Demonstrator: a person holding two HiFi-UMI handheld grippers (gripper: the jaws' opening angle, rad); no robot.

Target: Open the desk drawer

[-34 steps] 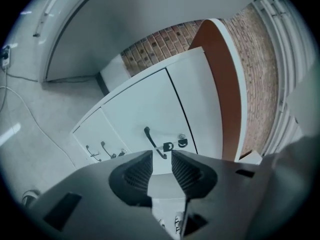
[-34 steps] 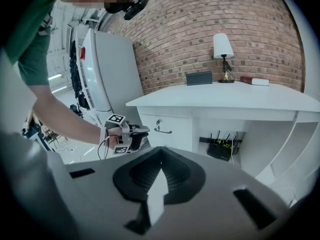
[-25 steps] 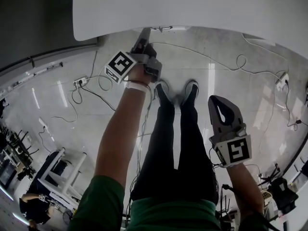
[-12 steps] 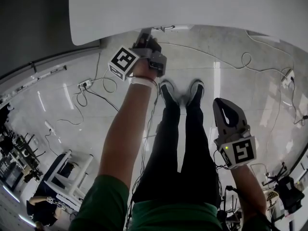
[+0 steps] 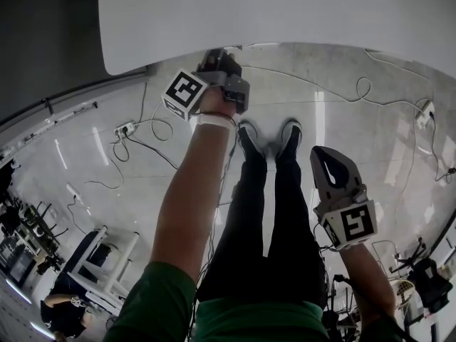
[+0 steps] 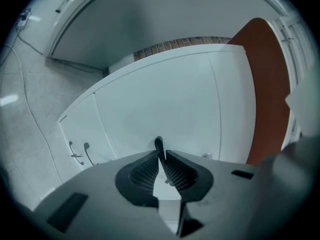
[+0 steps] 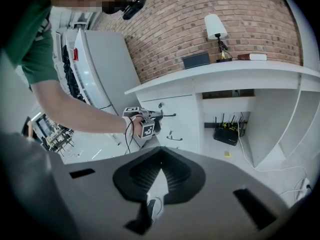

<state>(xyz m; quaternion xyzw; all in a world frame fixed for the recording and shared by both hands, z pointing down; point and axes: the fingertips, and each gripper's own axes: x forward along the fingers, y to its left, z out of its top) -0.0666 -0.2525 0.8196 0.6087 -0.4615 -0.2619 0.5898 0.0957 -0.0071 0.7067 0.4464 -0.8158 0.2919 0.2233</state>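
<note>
The left gripper (image 6: 160,159) is closed on the drawer handle (image 6: 158,145), a thin dark bar seen end-on and pinched between the ribbed pads. The white drawer front (image 6: 165,99) fills the view behind it. In the right gripper view the same drawer sits at the top of the stack of drawers under the white desk (image 7: 225,76). Its front looks flush, or nearly so, with the fronts below, so I judge that the pull has barely begun, if at all. The right gripper (image 7: 160,150) hangs at the person's side, well apart from the desk, with its jaws together and nothing between them. To do this step well, the pull should run straight back along the drawer's slide, toward the person and level with the floor. A pull that drifts sideways or downward would probably bind the runners or lever the bar out of the pads. The bar seems to sit near the pad tips rather than deep between them, so a firm, steady squeeze and a slow, even draw look wiser than a jerk. The person's shoes (image 5: 285,135) stand near the desk, so leaning or stepping back may be needed to give the drawer room. Any such step should mind the cables (image 5: 135,130) lying on the floor to the side.
</note>
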